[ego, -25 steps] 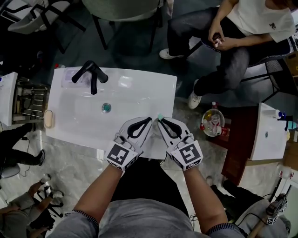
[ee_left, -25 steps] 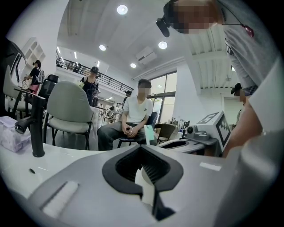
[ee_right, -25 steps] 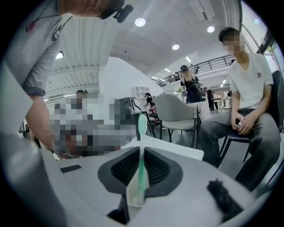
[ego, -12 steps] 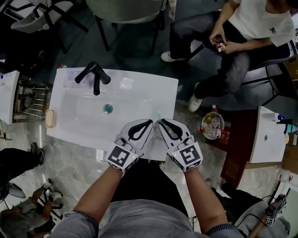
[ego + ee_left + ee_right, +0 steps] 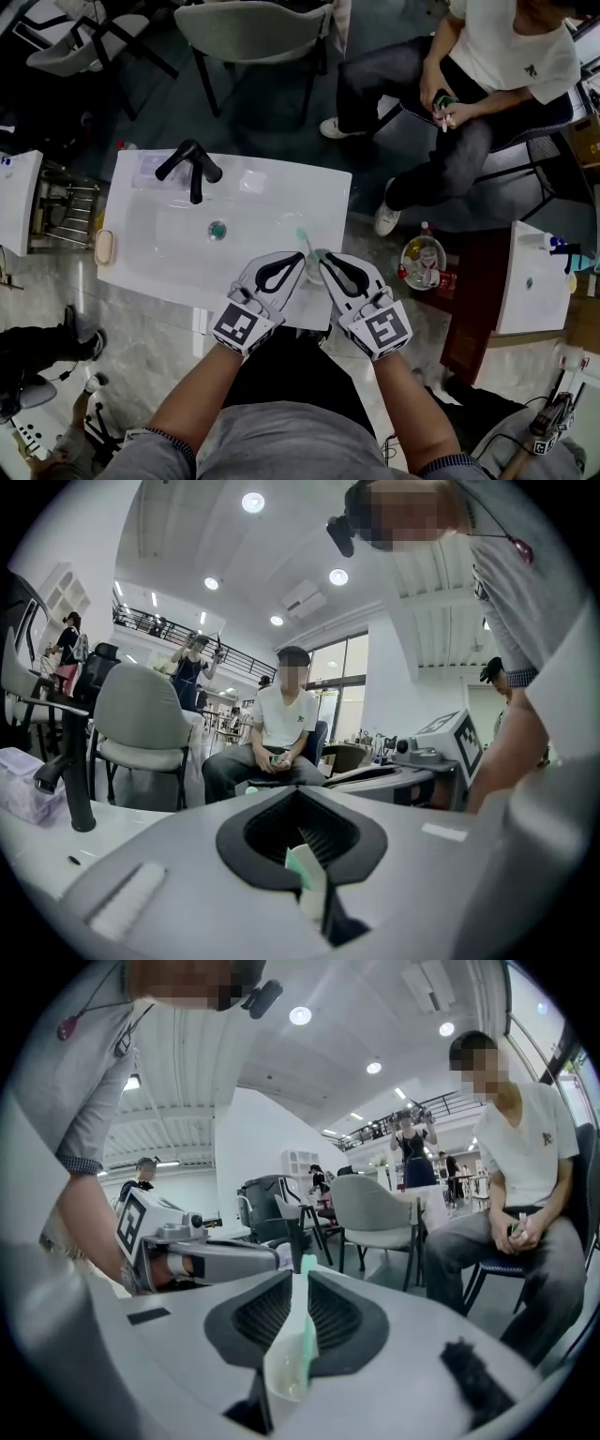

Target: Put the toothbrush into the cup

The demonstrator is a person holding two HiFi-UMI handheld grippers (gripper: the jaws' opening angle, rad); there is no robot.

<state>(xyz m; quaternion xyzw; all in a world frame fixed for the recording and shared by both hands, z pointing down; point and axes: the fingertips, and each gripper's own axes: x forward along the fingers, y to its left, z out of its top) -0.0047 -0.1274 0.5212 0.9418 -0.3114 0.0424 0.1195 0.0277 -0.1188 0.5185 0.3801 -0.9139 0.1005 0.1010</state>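
A small white cup (image 5: 314, 269) stands on the front right corner of the white washbasin (image 5: 281, 183), between my two grippers. A white toothbrush (image 5: 303, 240) with a green head stands in it and leans up and to the left. My right gripper (image 5: 325, 258) hovers over the cup with its jaws opening. In the right gripper view the toothbrush (image 5: 302, 1321) rises from the cup (image 5: 284, 1377) through the gap of that gripper (image 5: 302, 1274), and the pads do not press on it. My left gripper (image 5: 300, 256) rests beside the cup, tips together (image 5: 300, 791).
A black faucet (image 5: 192, 164) stands at the basin's back left, the drain (image 5: 217, 229) in its middle. A person sits on a chair (image 5: 469, 84) beyond the basin, next to a grey chair (image 5: 253, 28). A bin of bottles (image 5: 422, 262) and another basin (image 5: 525, 281) are at the right.
The right gripper has risen and its jaws have parted. The toothbrush head, earlier at that gripper's tip, now leans to the left, and the cup shows between the grippers. The left gripper stayed put.
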